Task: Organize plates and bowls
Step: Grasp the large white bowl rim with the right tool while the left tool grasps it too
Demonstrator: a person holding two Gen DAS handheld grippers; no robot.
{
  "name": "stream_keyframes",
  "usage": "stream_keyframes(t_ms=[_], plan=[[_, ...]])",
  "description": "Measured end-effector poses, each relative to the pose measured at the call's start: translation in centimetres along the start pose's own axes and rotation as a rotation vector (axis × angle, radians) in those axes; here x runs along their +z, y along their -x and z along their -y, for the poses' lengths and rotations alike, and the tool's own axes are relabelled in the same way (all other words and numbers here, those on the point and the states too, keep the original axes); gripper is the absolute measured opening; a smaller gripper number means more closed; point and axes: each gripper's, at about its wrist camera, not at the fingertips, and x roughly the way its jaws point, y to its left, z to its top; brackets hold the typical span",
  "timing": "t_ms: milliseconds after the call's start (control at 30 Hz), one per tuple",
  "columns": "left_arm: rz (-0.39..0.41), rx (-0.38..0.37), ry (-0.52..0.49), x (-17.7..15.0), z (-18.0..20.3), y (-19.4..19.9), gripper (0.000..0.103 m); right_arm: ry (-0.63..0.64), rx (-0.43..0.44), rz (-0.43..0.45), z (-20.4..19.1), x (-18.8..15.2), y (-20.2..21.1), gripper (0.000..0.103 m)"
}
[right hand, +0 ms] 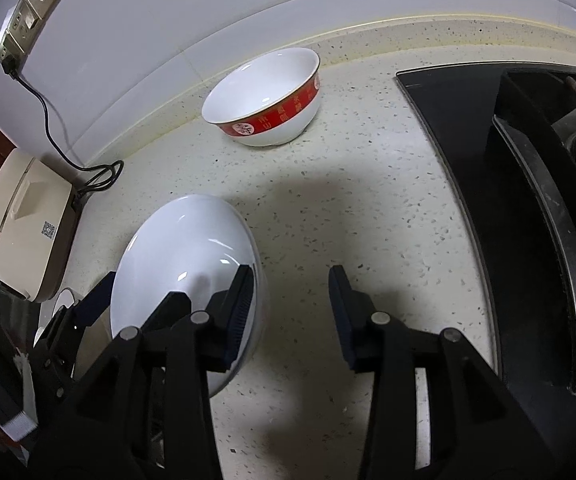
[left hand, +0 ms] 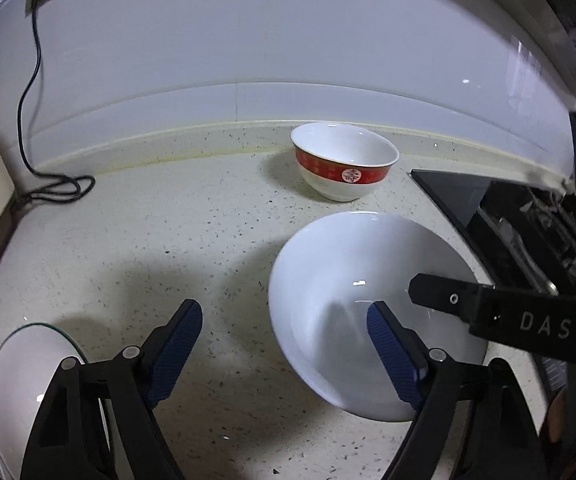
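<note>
The white plate (left hand: 339,280) lies on the speckled counter (left hand: 168,240) at centre right of the left wrist view, seemingly tilted. The left gripper (left hand: 284,340) has its jaws wide apart, one blue pad over the plate's near rim, the other over bare counter — nothing clamped. The right gripper (right hand: 291,308) stands partly apart, its left finger over the plate's edge, pads not pressing. The red-banded bowl (left hand: 343,160) sits upright near the backsplash, upper centre; a second plate (left hand: 28,368) shows at lower left. Judged step: a handover or re-grip of the plate. Next move calls for one claw to close on the rim before lifting — a slip is the risk
</note>
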Motion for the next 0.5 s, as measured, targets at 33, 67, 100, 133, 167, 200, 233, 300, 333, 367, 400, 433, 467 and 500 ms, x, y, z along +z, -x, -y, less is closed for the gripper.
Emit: stream_keyframes(t_ms=[33, 67, 100, 133, 167, 200, 233, 300, 333, 367, 400, 433, 467, 500], plan=[[0.004, 0.003, -0.003, 0.01, 0.07, 0.1, 0.085, 0.0, 0.002, -0.001, 0.04, -0.01, 0.0, 0.043], [0.003, 0.003, -0.002, 0.05, 0.02, 0.08, 0.085, 0.0, 0.005, -0.003, 0.06, -0.03, -0.01, 0.043], [0.003, 0.003, -0.001, 0.07, -0.01, 0.13, 0.084, 0.0, 0.007, -0.004, -0.02, -0.05, -0.09, 0.043], [0.004, 0.002, 0.003, 0.1, -0.08, 0.21, 0.083, 0.0, 0.009, -0.006, -0.06, -0.06, -0.17, 0.042], [0.005, -0.001, 0.004, 0.08, -0.14, 0.37, 0.082, -0.003, 0.013, -0.004, -0.05, -0.07, -0.19, 0.042], [0.008, -0.004, 0.007, 0.1, -0.2, 0.46, 0.081, -0.006, 0.016, -0.002, -0.02, -0.08, -0.18, 0.042], [0.013, -0.007, 0.009, 0.11, -0.23, 0.6, 0.076, -0.014, 0.022, 0.003, 0.1, -0.05, -0.11, 0.042], [0.031, -0.034, 0.006, 0.16, -0.12, 0.93, 0.068, -0.028, 0.03, 0.01, 0.29, -0.01, -0.06, 0.042], [0.032, -0.044, -0.001, 0.14, 0.03, 0.95, 0.068, -0.035, 0.033, 0.012, 0.42, 0.01, -0.03, 0.042], [0.027, -0.037, -0.006, 0.1, 0.19, 0.82, 0.068, -0.041, 0.038, 0.011, 0.48, -0.01, -0.03, 0.042], [0.018, -0.031, -0.009, 0.02, 0.29, 0.62, 0.068, -0.043, 0.041, 0.011, 0.5, 0.0, -0.02, 0.042], [0.005, -0.047, -0.001, -0.07, 0.22, 0.32, 0.068, -0.042, 0.042, 0.012, 0.46, -0.01, -0.01, 0.042], [-0.005, -0.063, 0.008, -0.06, 0.11, 0.15, 0.067, -0.041, 0.044, 0.012, 0.47, -0.01, -0.04, 0.041], [-0.015, -0.075, 0.014, -0.04, 0.06, 0.02, 0.067, -0.036, 0.044, 0.012, 0.41, -0.02, -0.05, 0.041]])
